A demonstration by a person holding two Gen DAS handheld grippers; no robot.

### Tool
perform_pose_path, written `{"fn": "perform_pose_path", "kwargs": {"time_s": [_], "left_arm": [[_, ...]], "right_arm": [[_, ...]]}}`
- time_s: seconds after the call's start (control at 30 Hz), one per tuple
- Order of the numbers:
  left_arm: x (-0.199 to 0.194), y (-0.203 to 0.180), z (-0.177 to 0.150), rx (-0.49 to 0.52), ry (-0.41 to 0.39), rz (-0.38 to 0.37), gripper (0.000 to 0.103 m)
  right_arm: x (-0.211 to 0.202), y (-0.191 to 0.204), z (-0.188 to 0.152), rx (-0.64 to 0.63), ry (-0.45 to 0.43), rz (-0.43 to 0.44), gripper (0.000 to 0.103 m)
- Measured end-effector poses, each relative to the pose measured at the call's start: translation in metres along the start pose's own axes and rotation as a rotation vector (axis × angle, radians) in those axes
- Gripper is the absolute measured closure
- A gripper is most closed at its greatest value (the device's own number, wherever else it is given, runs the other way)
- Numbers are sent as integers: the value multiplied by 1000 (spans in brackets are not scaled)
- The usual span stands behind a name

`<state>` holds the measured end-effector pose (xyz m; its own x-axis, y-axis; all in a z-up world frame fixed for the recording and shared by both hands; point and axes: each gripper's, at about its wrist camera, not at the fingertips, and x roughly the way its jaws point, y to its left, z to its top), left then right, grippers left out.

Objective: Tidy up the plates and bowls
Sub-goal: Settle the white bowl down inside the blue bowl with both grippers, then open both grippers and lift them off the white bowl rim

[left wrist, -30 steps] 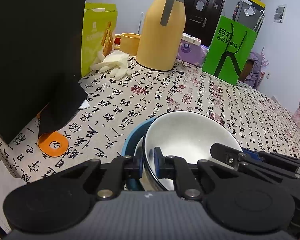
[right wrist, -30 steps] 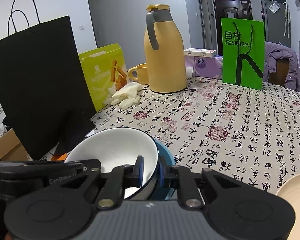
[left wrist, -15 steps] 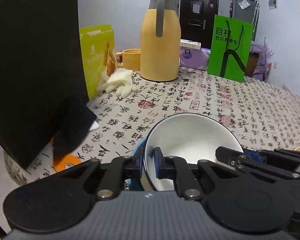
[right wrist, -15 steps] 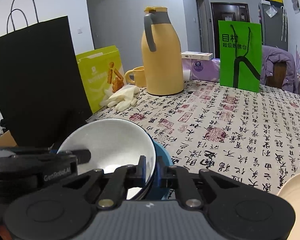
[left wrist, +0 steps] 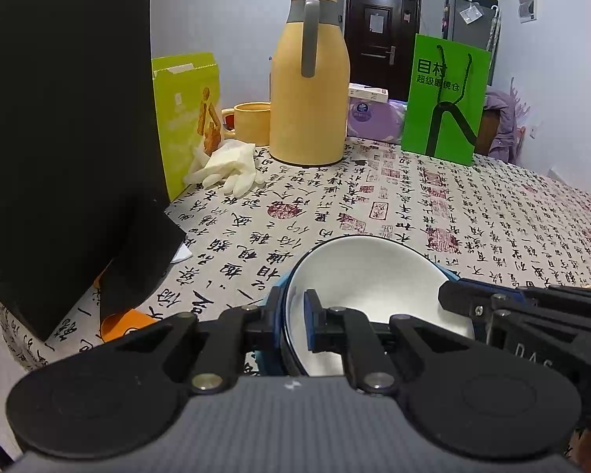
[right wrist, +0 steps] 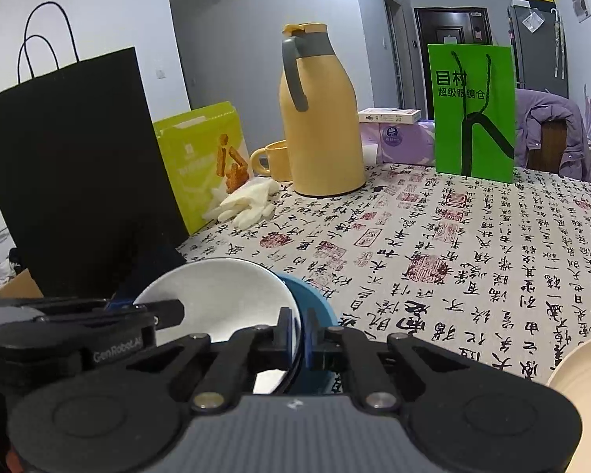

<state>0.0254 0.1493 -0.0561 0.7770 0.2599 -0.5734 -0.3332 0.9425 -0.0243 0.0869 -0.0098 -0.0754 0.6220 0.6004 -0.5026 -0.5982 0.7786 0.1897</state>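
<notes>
A white bowl [left wrist: 374, 276] with a dark rim sits inside a blue bowl [right wrist: 319, 295] on the patterned tablecloth, close in front of both cameras. My left gripper [left wrist: 293, 311] is shut on the white bowl's left rim; whether the blue bowl's edge is also between its pads I cannot tell. My right gripper [right wrist: 299, 327] is shut on the white bowl's [right wrist: 224, 295] right rim, with the blue bowl showing just outside its right finger. Each view shows the other gripper at the opposite rim: the right gripper [left wrist: 453, 295] and the left gripper [right wrist: 169, 307].
A tall black paper bag [left wrist: 59, 138] stands close on the left at the table's edge. A yellow jug [left wrist: 307, 98], a mug [left wrist: 252, 122], a glove [left wrist: 228, 171], a lime box [left wrist: 189, 118] and a green bag [left wrist: 445, 98] stand farther back. A cream plate [right wrist: 579, 390] lies at the right.
The right gripper's jaws have narrowed onto the white bowl's rim. The left wrist view has rolled to level. Both bowls have stayed where they were.
</notes>
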Motion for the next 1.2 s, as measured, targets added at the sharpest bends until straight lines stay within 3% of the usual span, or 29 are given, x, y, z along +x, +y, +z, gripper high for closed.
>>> {"fn": "perform_pose_path", "kwargs": {"time_s": [0.87,0.9,0.97,1.03,1.07,1.13,1.17,1.2], "left_arm": [[3,-1,7,-15,46,0,90],[0,0,8,-20,28,0,85],[-10,0,10,-15,-21,15,62],[-22,-2,11,-3,-86,43,31],[-29,-2,11,3,-121,53,24],[-44,-1,10,5,-188,60,0],[-51,1,8,0,-220,61,0],[-56,2,6,-4,-244,60,0]], "right_arm": [[-2,-13,1,106,36,66,91],[-5,-15,1,110,28,75,91],[-11,-19,2,114,9,88,87],[-18,-22,1,119,-7,97,75],[-22,-25,0,122,-18,104,70],[-32,-29,-2,122,-45,115,46],[-36,-30,-4,123,-55,119,38],[-42,-32,-6,122,-66,122,19]]}}
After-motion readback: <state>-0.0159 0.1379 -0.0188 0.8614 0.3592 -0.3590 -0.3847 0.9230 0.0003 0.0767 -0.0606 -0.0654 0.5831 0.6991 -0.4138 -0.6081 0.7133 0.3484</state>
